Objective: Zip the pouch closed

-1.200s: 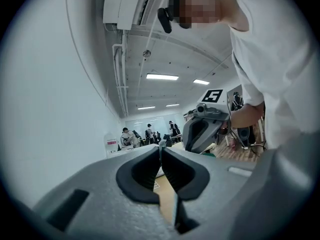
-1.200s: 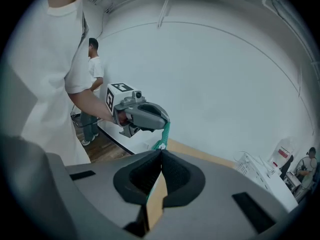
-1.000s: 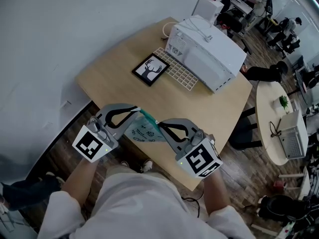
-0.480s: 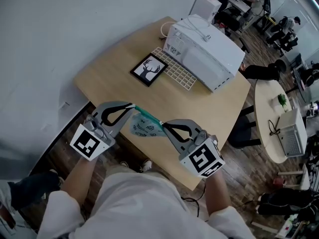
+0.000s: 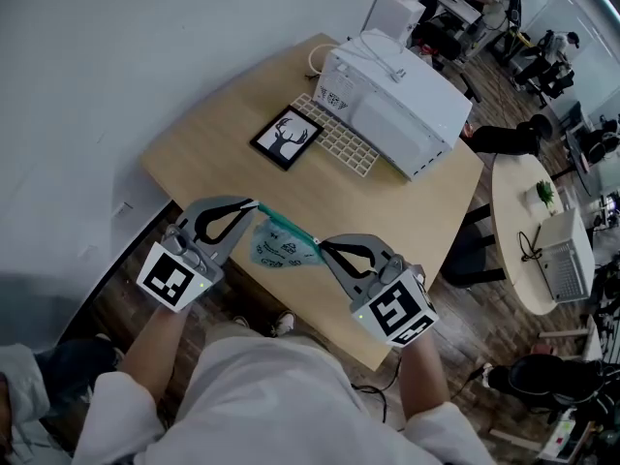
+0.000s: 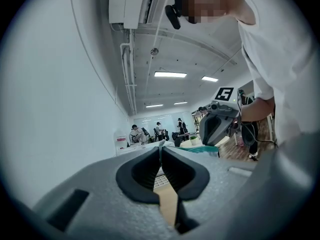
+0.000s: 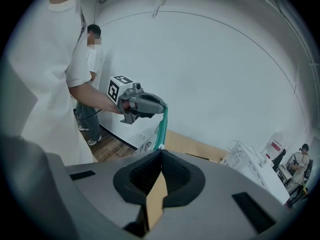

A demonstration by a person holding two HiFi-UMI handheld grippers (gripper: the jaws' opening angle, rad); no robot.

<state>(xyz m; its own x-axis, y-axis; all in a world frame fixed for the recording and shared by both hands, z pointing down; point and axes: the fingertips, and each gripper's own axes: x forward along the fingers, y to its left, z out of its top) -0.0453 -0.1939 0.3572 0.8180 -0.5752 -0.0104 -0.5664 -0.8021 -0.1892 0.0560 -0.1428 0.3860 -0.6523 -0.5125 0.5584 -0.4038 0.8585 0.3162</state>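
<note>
The pouch [image 5: 277,249] has a pale printed body and a teal zip edge [image 5: 288,227]. It hangs in the air over the near edge of the wooden table [image 5: 213,153], stretched between my two grippers. My left gripper [image 5: 255,205] is shut on the pouch's left end. My right gripper [image 5: 320,247] is shut on the zip edge's other end. In the right gripper view the teal zip [image 7: 162,125] runs from my right gripper [image 7: 160,149] up to the left gripper [image 7: 163,107]. In the left gripper view the left gripper [image 6: 161,146] pinches a thin edge, with the pouch [image 6: 204,149] and right gripper [image 6: 220,123] beyond.
On the table stand a framed deer picture [image 5: 287,137], a white keyboard [image 5: 341,143] and a white box-shaped appliance [image 5: 397,105]. A white wall runs at the left. A round white table [image 5: 528,260] with a laptop stands at the right. People sit far behind.
The two grippers have drawn slightly apart, and the teal zip edge between them shows longer and tauter. Both stay shut.
</note>
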